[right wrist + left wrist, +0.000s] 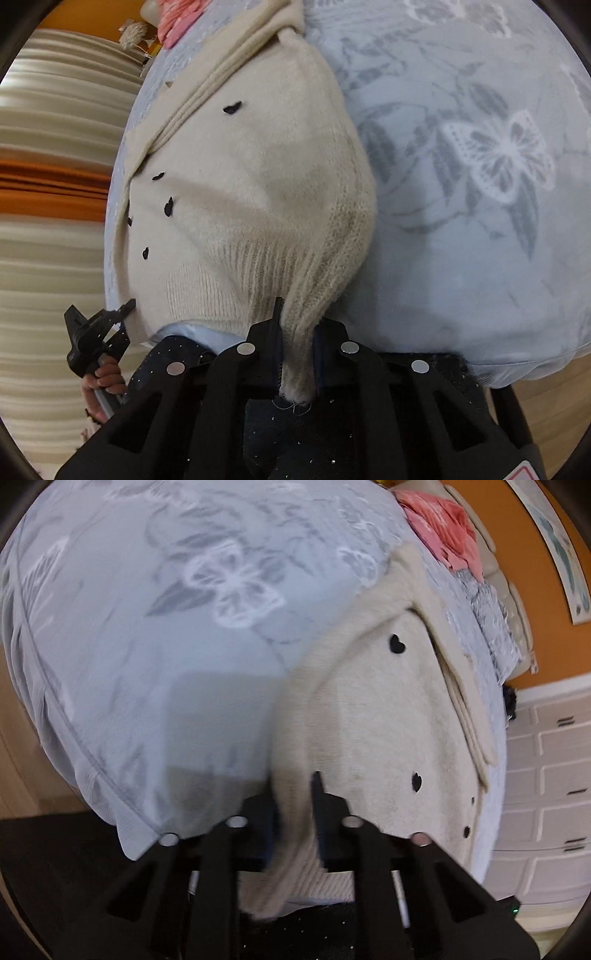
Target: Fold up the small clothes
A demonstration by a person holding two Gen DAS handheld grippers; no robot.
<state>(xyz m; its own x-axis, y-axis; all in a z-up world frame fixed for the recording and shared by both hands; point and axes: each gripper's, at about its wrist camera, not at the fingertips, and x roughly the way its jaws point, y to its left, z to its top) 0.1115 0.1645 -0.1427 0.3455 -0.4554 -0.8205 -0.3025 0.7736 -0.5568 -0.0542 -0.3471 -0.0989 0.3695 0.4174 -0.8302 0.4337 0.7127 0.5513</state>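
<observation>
Both tongs (295,812) (297,332) pinching sweater (251,184), seemingly angled downward

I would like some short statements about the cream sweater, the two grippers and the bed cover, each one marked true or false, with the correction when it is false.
1. The right gripper is shut on a ribbed edge of the cream sweater. True.
2. The left gripper hangs open and holds nothing. False: its jaws are shut on a fold of the sweater.
3. The sweater carries small black hearts. True.
4. The sweater lies on a bare wooden floor. False: it lies on a pale blue bed cover with a butterfly pattern.
5. A pink garment lies further away on the bed cover. True.
</observation>
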